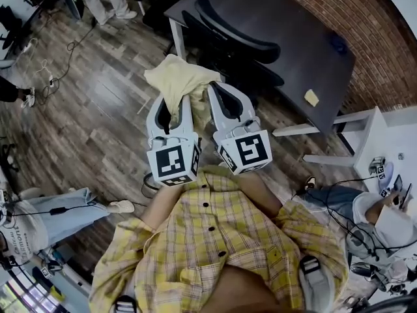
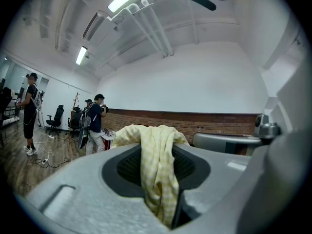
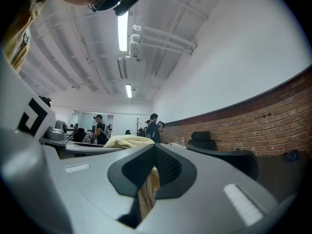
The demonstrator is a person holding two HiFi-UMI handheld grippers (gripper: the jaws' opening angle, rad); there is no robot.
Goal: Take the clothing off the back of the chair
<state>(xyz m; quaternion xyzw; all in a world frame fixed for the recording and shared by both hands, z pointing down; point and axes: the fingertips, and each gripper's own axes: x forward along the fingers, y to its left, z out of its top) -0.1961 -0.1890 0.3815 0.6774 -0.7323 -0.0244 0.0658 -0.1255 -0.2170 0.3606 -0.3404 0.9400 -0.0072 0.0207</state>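
Seen from overhead, a person in a yellow checked shirt [image 1: 215, 240] stands on a wood floor [image 1: 98, 116]. They hold two grey tools side by side, both pointing level toward twelve o'clock. The left tool [image 1: 174, 106] and the right tool [image 1: 225, 95] sit close together. Each carries one marker cube at its near end, the left cube [image 1: 173, 163] and the right cube [image 1: 244, 152].

One pale yellow garment [image 1: 177, 77] is gathered across the tips of both tools, its bulk heaped at eleven o'clock of them. The left tool's own camera shows a fold of the checked cloth dropping between its jaws, which stand narrow and pinch it. The right tool's camera shows a strip of the same cloth clamped in the slim gap between that pair of jaws.

One black chair [image 1: 247, 41] stands just past the tools at one o'clock, pushed up to one dark desk [image 1: 293, 51]. Whether the garment touches the chair cannot be made out. On the desk lie one small yellow note [image 1: 311, 97], at four o'clock of the chair, and one small blue thing [image 1: 337, 43] near the brick wall [image 1: 365, 18].

Three bystanders show in part at the edges of the overhead view: one at eleven o'clock, one at eight, one at four. A shoe [image 1: 26, 96] of a fourth is at nine.
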